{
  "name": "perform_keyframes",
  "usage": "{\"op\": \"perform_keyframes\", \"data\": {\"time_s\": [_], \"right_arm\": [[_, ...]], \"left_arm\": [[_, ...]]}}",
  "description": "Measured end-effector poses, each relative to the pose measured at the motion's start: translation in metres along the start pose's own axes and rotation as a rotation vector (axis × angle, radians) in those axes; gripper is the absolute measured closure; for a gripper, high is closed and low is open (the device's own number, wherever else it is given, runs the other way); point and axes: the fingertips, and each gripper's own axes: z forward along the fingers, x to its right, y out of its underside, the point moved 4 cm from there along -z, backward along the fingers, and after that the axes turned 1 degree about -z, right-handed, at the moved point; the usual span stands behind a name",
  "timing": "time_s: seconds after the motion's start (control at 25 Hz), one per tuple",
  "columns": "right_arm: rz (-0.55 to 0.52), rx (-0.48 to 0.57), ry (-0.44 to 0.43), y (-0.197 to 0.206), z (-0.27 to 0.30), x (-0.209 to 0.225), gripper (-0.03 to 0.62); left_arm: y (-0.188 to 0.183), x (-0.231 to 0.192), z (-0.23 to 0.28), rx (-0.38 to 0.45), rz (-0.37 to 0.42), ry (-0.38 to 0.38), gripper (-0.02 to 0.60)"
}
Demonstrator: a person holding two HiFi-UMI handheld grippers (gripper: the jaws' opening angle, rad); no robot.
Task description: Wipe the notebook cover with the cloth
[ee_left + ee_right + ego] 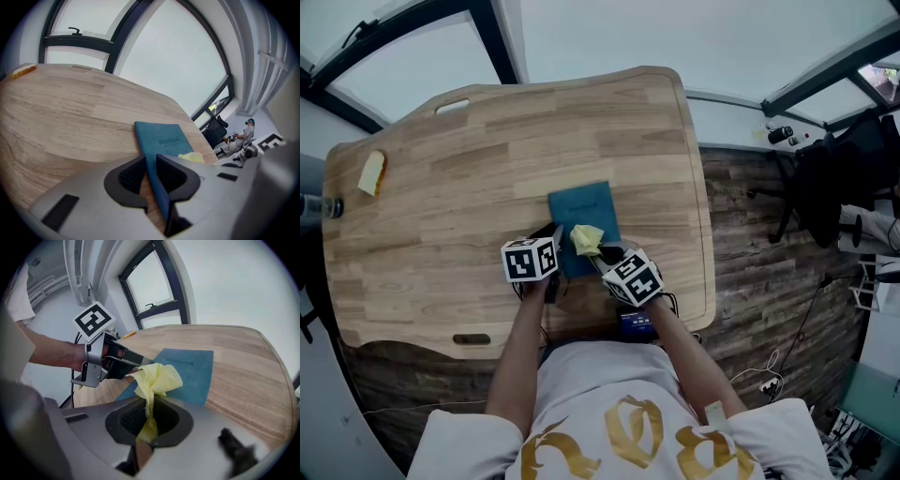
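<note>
Cloth (158,377) at the notebook (584,208), both tongs biting.
My left gripper (151,174) is clamped on the notebook's near left edge. My right gripper (149,416) pinches the yellow cloth, bunched over the notebook's near end. The notebook lies flat mid-table (469,159).

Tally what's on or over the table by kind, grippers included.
notebook: 1
cloth: 1
yellow block: 1
grippers: 2, left gripper and right gripper
Total: 5
</note>
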Motion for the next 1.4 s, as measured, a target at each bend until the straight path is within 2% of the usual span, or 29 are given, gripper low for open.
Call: {"op": "perform_keyframes", "data": {"time_s": [0.56,0.92,1.4], "right_arm": [[-0.011,-0.015,0.062,0.000,-0.008,0.015,0.557],[0.003,-0.011,0.076,-0.016,0.000,0.030,0.557],[-0.033,-0.001,0.095,-0.042,0.012,0.050,0.557]], "left_arm": [[-0.001,0.001,-0.001,-0.002,0.003,0.005,0.499],[-0.002,0.002,-0.001,-0.005,0.002,0.006,0.499],[-0.002,0.004,0.000,-0.011,0.017,0.012,0.499]]}}
